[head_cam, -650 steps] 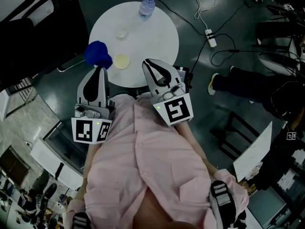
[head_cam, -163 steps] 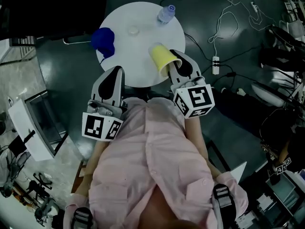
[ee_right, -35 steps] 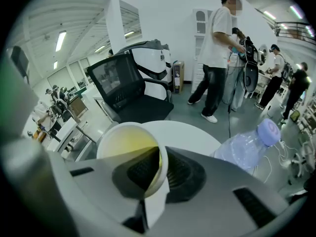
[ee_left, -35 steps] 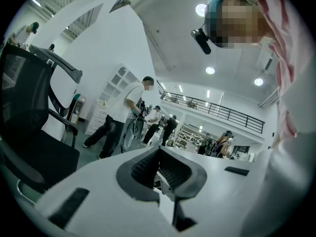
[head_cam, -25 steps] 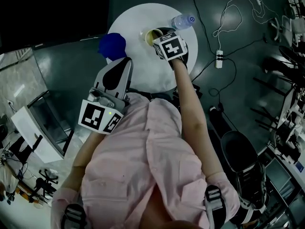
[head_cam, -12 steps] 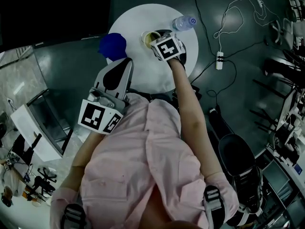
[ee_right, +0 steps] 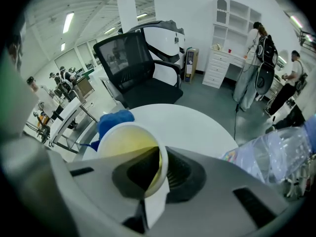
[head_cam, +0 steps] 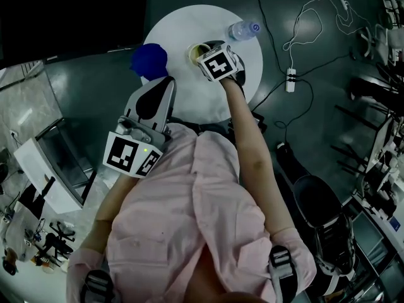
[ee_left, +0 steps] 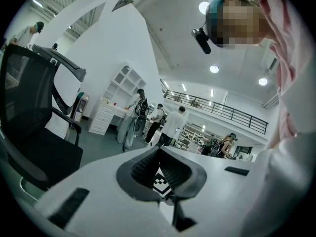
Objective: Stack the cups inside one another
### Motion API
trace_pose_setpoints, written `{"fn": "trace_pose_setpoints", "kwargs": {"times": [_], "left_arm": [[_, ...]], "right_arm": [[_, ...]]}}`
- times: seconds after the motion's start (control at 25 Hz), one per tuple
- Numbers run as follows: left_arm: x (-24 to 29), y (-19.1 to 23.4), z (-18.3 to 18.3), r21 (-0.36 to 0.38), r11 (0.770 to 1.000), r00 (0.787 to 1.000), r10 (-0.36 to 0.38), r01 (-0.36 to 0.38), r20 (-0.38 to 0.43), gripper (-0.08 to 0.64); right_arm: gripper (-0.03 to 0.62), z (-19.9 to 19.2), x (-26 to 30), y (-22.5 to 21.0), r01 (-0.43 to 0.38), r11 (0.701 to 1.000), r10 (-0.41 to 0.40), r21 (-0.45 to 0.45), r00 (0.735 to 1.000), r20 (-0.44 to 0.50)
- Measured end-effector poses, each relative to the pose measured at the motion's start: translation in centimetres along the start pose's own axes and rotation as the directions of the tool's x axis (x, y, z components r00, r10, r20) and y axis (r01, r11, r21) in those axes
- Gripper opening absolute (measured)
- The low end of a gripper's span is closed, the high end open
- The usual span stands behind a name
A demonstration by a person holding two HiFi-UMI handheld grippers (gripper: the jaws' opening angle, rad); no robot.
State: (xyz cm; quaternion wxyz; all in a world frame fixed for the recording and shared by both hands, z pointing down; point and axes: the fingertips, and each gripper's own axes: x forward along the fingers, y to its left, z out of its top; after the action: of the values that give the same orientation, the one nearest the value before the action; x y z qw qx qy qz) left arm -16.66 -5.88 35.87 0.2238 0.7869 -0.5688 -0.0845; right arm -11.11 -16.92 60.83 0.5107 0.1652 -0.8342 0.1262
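right gripper point(ee_right: 153, 174) pinches the yellow cup point(ee_right: 128, 144) by its rim at lower centre, hiding the cup's base; left gripper point(ee_left: 160, 169) sits closed on nothing.

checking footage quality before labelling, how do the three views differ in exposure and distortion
Head view: dim and underexposed, only the white table reads bright. Left gripper view: brightly lit, strong fisheye bending, black corners. Right gripper view: same fisheye; the yellow cup in the right gripper reads clearly.
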Motion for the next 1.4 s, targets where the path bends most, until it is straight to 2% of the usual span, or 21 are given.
{"fn": "trace_pose_setpoints", "kwargs": {"times": [0.56,0.64,0.72,1.16,1.4], "left_arm": [[0.1,-0.4,0.1,0.004,1.000,1.000,-0.010,0.010,-0.003,0.018],[0.0,-0.5,0.1,0.005,1.000,1.000,-0.011,0.011,-0.002,0.018],[0.0,-0.5,0.0,0.005,1.000,1.000,-0.011,0.011,-0.001,0.018],[-0.1,-0.4,-0.1,0.008,1.000,1.000,-0.012,0.012,0.000,0.018],[-0.2,-0.6,0.0,0.013,1.000,1.000,-0.014,0.014,0.003,0.018]], "right_arm": [[0.043,0.2,-0.2,1.0,0.026,0.990,-0.022,-0.140,0.999,0.034],[0.059,0.2,-0.2,1.1,0.023,0.990,-0.018,-0.142,0.999,0.035],[0.120,0.2,-0.1,1.1,0.027,0.990,-0.022,-0.139,0.999,0.037],[0.175,0.2,-0.1,0.9,0.034,0.992,-0.028,-0.119,0.998,0.049],[0.175,1.0,-1.0,0.2,0.074,0.994,-0.066,-0.082,0.993,0.100]]}}
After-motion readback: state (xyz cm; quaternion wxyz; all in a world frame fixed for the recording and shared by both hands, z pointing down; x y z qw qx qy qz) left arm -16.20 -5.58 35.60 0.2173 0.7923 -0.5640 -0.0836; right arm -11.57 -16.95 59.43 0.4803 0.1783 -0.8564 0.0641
